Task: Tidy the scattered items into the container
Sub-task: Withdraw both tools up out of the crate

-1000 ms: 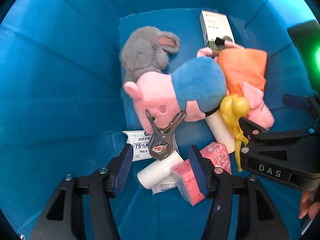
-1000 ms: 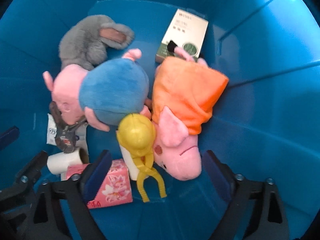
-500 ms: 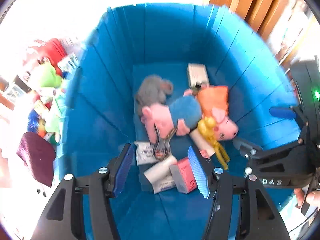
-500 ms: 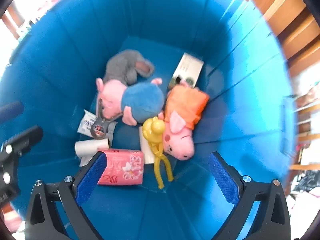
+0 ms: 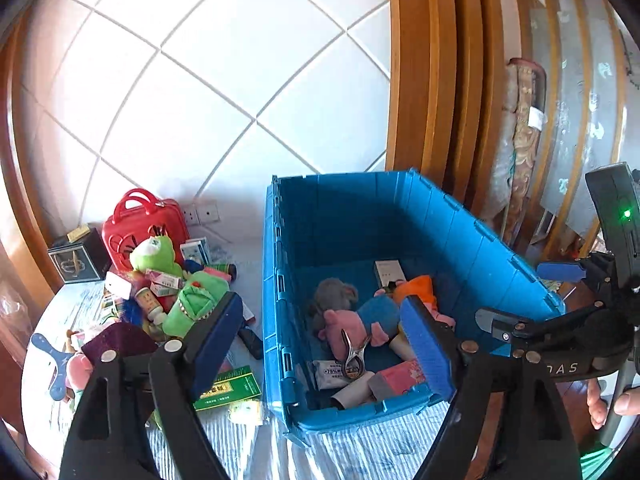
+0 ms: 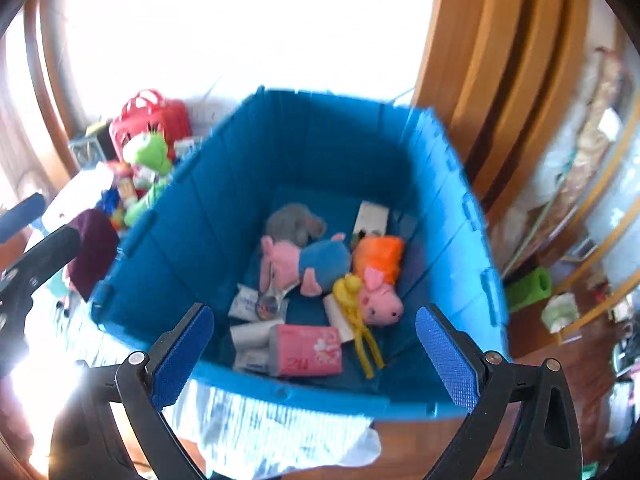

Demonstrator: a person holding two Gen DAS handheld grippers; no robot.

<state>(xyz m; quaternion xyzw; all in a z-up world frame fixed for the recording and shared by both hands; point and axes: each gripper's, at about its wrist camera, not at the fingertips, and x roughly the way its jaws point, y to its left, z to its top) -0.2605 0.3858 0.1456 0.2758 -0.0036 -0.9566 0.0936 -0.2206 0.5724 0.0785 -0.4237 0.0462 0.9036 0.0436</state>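
Note:
The blue bin (image 5: 276,280) holds a grey plush (image 5: 334,292), a pink pig in blue (image 5: 360,318), a pig in orange (image 5: 416,286), a yellow toy (image 6: 352,292), a metal clip (image 5: 354,354), a pink tissue pack (image 6: 306,350) and a white box (image 5: 388,272). My left gripper (image 5: 320,308) hovers above the bin's near left corner. Its jaws are opening with nothing between them. My right gripper (image 6: 314,312) hangs wide open and empty over the near rim. Left of the bin lie a green frog plush (image 5: 154,254), a green crocodile plush (image 5: 192,304) and a green box (image 5: 228,388).
A red case (image 5: 144,224), a black box (image 5: 78,260), a maroon cloth (image 5: 116,340) and small bottles crowd the table's left side. A striped cloth (image 5: 360,448) covers the table. A wooden frame (image 5: 424,80) stands behind the bin. A person's fingers (image 5: 600,404) show at the right.
Both grippers have risen out of the bin and drawn back over its near rim. The left jaws stand wider apart than before. The pile beside the bin has come into view.

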